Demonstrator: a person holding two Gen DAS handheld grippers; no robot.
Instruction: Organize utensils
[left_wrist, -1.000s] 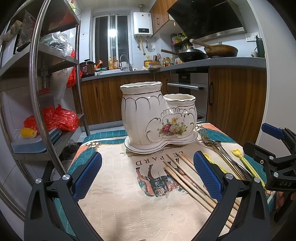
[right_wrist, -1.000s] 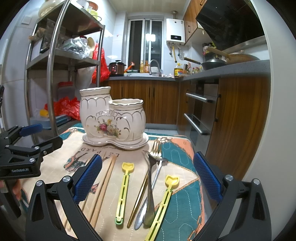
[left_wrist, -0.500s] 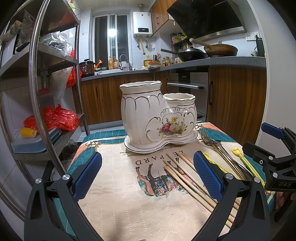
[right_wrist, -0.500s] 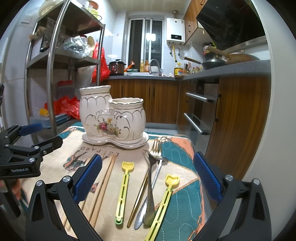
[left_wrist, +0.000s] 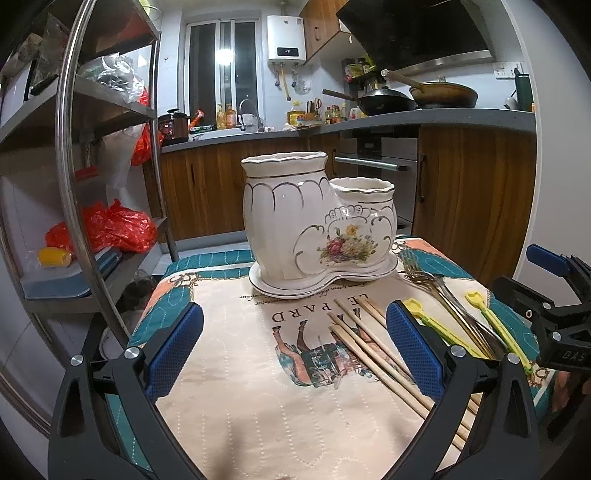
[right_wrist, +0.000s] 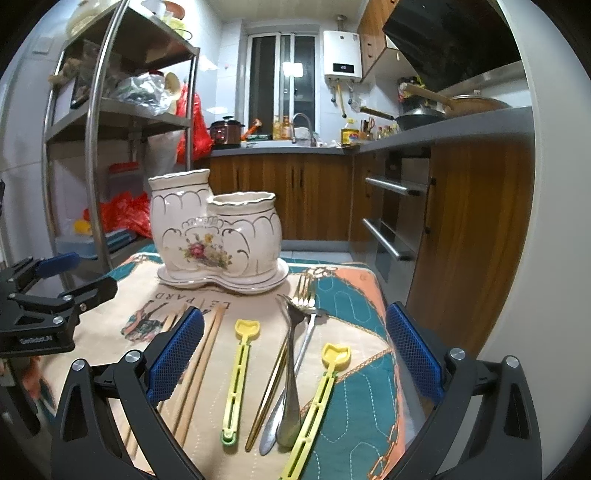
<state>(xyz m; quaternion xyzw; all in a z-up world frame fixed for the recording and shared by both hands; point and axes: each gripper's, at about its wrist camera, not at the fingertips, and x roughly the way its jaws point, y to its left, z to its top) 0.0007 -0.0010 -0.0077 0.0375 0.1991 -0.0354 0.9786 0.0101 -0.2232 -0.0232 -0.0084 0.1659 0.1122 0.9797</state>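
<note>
My left fingers spread wide, holding nothing, over the cloth-covered desk; right fingers equally wide above the utensils. The ceramic holder stands at the desk's far edge. The left view catches the chopsticks best; only the right shows the forks, spoon and yellow tools whole.

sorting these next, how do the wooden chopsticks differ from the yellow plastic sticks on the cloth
The wooden chopsticks are plain tan rods; the yellow plastic sticks are slotted with shovel-shaped heads. The chopsticks lie bunched on the left; the yellow sticks lie apart, flanking the metal cutlery. Both lie flat, outside the ceramic holder.
</note>
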